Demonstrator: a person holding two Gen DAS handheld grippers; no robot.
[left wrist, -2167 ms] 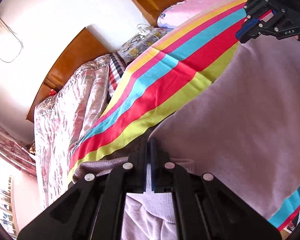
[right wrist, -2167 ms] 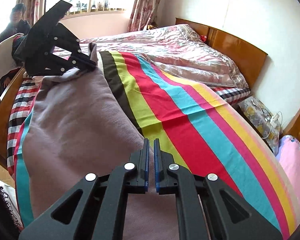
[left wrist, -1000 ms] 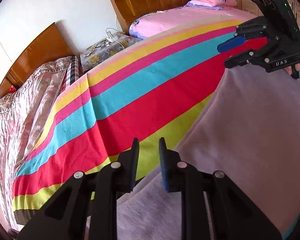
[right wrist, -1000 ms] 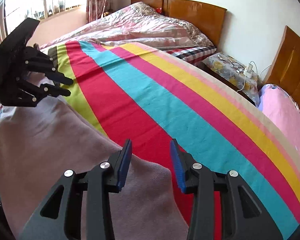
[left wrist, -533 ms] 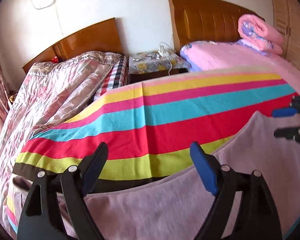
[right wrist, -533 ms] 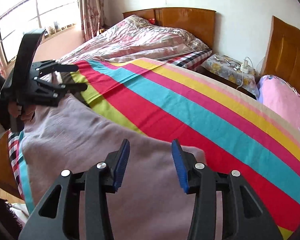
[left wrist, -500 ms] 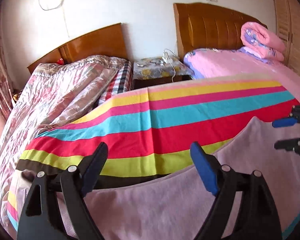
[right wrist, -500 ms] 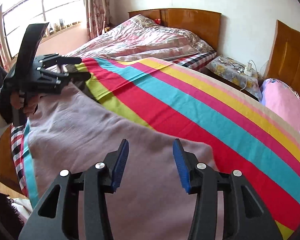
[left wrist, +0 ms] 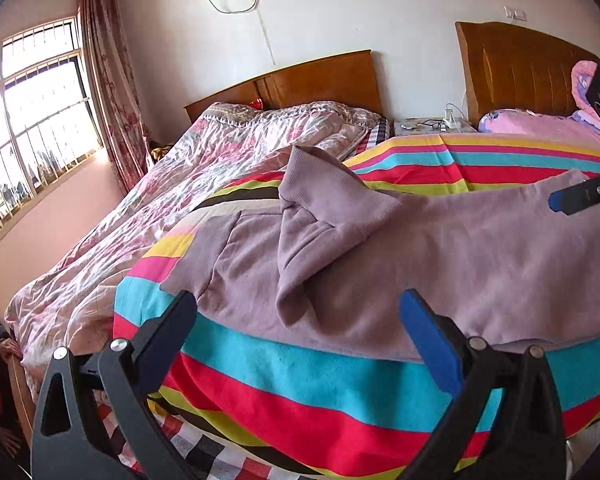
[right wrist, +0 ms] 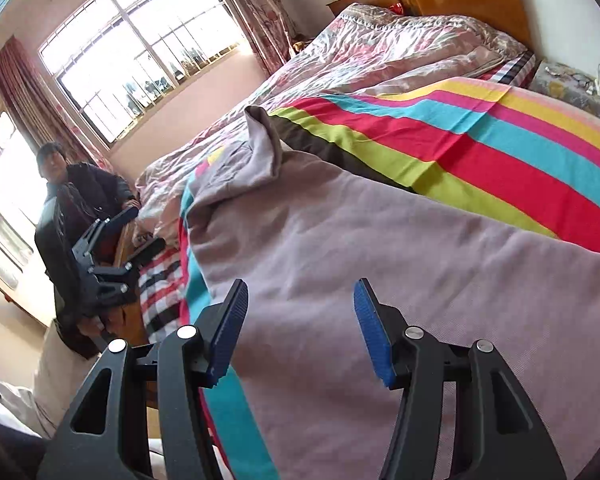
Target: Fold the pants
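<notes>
A bedroom with white walls, a barred window [left wrist: 28, 120] with a floral curtain [left wrist: 112, 92] and two wooden headboards; the near bed carries a striped blanket [left wrist: 320, 384] in red, turquoise, yellow-green and pink, the far one a crumpled pink floral quilt [left wrist: 204, 176]. One pair of mauve pants [left wrist: 440, 256] lies spread on the striped blanket, soft knit fabric, mostly flat with shallow wrinkles. In the left wrist view it sits just beyond and between the two fingertips of the left gripper [left wrist: 304, 320], reaching past the right-hand finger to the edge of the picture. One ribbed end stands up in a folded peak beyond the fingers, roughly above the gap between them, and a loose flap hangs below it.

The left gripper's jaws have just been opening and stand spread very wide, with nothing pinched; the cloth lies ahead of the blue pad [left wrist: 428, 340], untouched. The right gripper [right wrist: 300, 324] has also been opening, its two blue-padded fingers parted over the pants, the fabric passing under the gap without being pressed. Each gripper shows at the edge of the other's view, so two grippers in all.

One person [right wrist: 72, 208] in a dark jacket stands beyond the left finger in the right wrist view, near the foot of the bed
</notes>
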